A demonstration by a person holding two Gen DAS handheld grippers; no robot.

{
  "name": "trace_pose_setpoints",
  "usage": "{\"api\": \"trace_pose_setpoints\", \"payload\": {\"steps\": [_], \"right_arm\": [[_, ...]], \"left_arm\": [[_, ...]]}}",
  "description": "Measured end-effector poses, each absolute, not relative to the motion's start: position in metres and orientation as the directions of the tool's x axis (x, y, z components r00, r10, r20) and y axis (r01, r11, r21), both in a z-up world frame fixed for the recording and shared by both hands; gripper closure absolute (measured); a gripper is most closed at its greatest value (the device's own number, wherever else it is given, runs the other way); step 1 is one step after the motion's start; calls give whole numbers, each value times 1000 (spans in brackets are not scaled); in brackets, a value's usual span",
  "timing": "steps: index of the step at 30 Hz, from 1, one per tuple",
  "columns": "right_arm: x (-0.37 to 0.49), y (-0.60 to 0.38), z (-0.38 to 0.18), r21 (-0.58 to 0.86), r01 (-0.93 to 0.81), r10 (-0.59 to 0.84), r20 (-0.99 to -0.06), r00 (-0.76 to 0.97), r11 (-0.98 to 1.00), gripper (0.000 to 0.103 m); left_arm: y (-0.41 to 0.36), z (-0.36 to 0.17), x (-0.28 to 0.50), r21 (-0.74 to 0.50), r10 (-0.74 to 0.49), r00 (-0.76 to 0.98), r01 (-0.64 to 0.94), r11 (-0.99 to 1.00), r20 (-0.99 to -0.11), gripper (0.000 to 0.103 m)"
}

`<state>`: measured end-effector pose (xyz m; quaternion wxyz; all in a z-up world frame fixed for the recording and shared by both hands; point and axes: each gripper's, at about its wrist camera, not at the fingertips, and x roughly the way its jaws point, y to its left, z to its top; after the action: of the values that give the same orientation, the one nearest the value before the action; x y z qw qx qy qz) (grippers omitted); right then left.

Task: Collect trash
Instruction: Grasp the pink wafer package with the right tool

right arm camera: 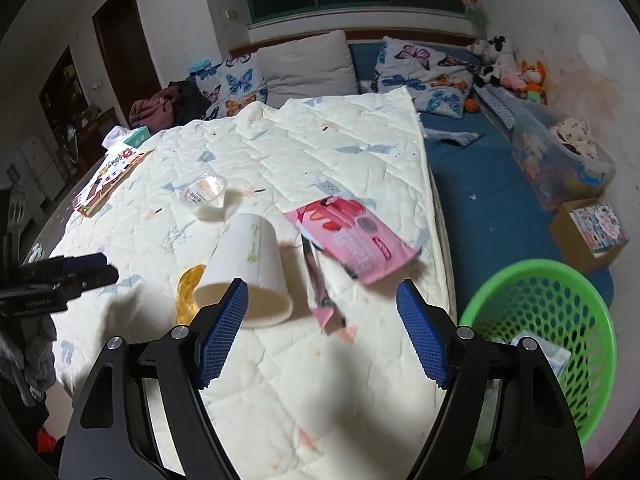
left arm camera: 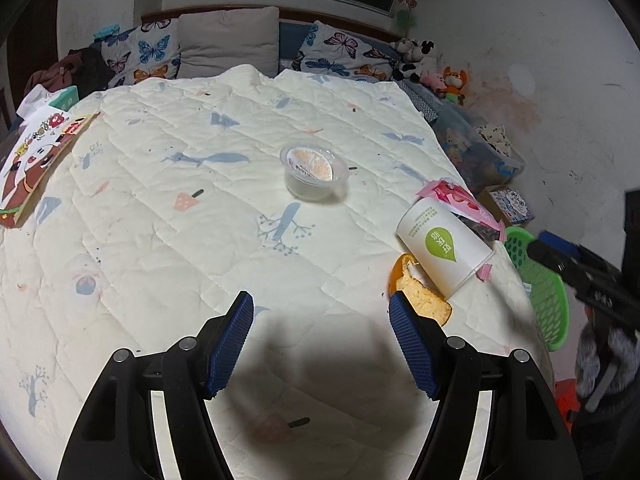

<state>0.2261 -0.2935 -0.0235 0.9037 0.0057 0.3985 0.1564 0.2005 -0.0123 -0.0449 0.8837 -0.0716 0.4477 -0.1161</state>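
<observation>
A white paper cup [left arm camera: 444, 245] [right arm camera: 247, 268] lies on its side on the cream quilt [left arm camera: 180, 220]. An orange peel [left arm camera: 424, 294] [right arm camera: 187, 290] lies beside it. A pink wrapper [left arm camera: 460, 200] [right arm camera: 356, 236] lies behind the cup. A clear plastic tub [left arm camera: 314, 172] [right arm camera: 204, 196] stands mid-quilt. A green basket [left arm camera: 540, 284] [right arm camera: 548, 336] stands off the bed's right edge with some paper inside. My left gripper [left arm camera: 321, 304] is open and empty above the quilt, its right finger near the peel. My right gripper [right arm camera: 320, 292] is open and empty, just short of the cup's mouth and the wrapper.
A picture book [left arm camera: 36, 152] [right arm camera: 108, 180] lies at the quilt's left edge. Butterfly pillows [left arm camera: 140, 52] and plush toys [left arm camera: 436, 68] line the headboard. A clear storage bin [right arm camera: 560, 160] and a cardboard box [right arm camera: 588, 236] sit right of the quilt.
</observation>
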Motion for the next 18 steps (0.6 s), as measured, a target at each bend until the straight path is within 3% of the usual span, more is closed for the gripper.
{"api": "trace_pose_setpoints", "payload": {"steps": [18], "right_arm": [[319, -279, -50, 111, -429, 333, -808, 486, 896, 23]], "left_arm": [[-46, -68, 218, -302, -379, 465, 235, 924, -800, 41]]}}
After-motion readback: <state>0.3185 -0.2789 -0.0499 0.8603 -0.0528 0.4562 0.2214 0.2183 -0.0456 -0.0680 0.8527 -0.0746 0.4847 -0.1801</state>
